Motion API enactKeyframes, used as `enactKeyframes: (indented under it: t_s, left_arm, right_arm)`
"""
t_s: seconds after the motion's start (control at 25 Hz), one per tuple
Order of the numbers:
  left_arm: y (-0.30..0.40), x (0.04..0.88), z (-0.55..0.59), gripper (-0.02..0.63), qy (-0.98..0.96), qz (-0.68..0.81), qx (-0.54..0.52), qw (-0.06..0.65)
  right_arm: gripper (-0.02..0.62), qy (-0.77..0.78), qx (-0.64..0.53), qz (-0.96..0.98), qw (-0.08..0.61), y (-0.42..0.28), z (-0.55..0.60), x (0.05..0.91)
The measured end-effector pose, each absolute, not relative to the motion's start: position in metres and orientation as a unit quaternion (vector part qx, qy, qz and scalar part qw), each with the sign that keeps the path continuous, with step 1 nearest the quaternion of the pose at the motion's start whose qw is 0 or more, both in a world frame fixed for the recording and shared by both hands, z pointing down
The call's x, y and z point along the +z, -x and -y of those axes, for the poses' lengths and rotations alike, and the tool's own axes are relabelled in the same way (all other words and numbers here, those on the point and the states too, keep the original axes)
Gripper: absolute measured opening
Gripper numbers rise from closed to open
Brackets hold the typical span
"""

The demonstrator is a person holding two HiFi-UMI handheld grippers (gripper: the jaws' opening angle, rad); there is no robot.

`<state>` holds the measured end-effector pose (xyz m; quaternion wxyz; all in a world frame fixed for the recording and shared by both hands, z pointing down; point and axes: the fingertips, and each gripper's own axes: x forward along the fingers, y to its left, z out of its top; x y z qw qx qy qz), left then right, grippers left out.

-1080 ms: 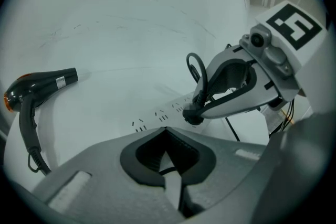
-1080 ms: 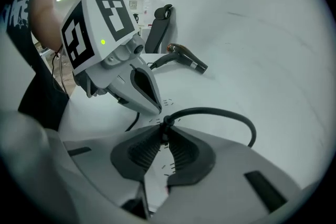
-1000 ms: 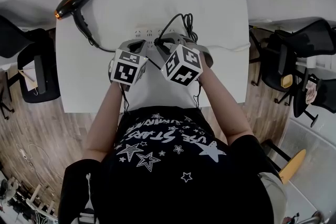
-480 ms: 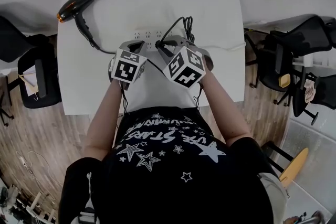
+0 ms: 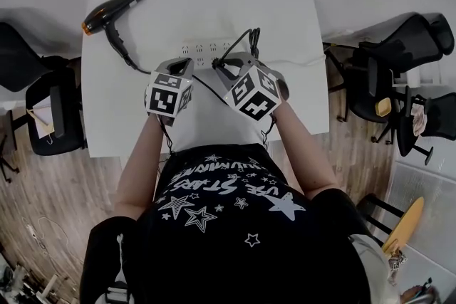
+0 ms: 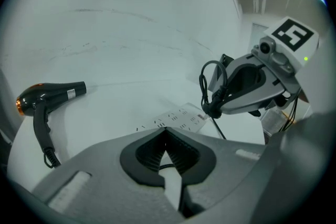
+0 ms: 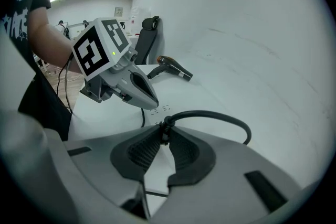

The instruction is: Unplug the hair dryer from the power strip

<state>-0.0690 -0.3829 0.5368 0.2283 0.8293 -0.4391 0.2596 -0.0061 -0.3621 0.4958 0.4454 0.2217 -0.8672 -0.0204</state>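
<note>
A black hair dryer (image 5: 114, 6) lies at the white table's (image 5: 285, 11) far left corner. Its cord runs toward me, past the white power strip (image 5: 206, 48). My right gripper (image 7: 166, 128) is shut on the black plug (image 7: 166, 122), and the cord (image 7: 220, 115) loops off to the right. In the left gripper view the plug (image 6: 212, 108) hangs just above the strip's (image 6: 176, 119) right end, seemingly clear of it. My left gripper (image 6: 165, 132) is shut with nothing between its tips. It hovers over the strip's near side, left of the right gripper (image 5: 219, 66).
Black office chairs stand on the wooden floor at the left (image 5: 43, 96) and right (image 5: 385, 82) of the table. The person's torso in a black star-print shirt (image 5: 228, 224) fills the near side. A white wall backs the table.
Both grippers have risen and drawn slightly back toward the person. The right one has carried the plug and its cord loop up off the strip.
</note>
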Motion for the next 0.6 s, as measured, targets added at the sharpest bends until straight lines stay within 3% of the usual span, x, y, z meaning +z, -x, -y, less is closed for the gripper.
enactKeyframes:
  t_s: [0.6]
  left_arm:
    - [0.065, 0.514, 0.311, 0.008, -0.864, 0.392, 0.239, 0.207]
  right_arm:
    - [0.064, -0.291, 0.005, 0.855, 0.429, -0.007, 0.303, 0.484]
